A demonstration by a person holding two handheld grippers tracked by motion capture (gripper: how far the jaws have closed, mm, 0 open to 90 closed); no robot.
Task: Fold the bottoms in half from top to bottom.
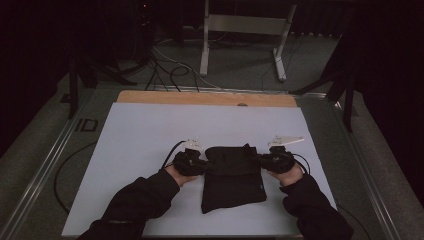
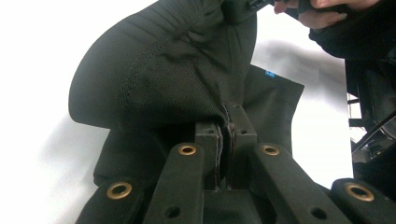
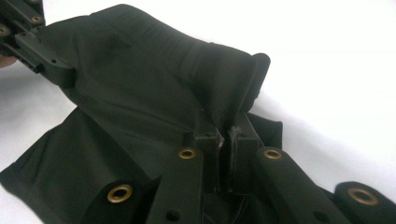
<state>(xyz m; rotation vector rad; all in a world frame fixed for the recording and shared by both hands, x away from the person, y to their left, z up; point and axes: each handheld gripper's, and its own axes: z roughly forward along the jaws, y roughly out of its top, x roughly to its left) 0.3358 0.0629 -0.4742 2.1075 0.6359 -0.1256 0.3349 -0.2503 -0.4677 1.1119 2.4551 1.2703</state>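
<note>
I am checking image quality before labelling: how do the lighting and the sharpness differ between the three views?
High view: dim, surroundings nearly black, black folded fabric garment lacks detail. Left gripper view: white table sheet overexposed, cloth weave sharp, near tongs soft. Right gripper view: sheet blown out, cloth slightly blurred.

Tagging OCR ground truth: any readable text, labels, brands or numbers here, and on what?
"ID": pale marking on the dark floor strip left of the table, high view.
Small blue tag on the black garment, left gripper view: too small and blurred to read.
Nothing else legible.
</note>
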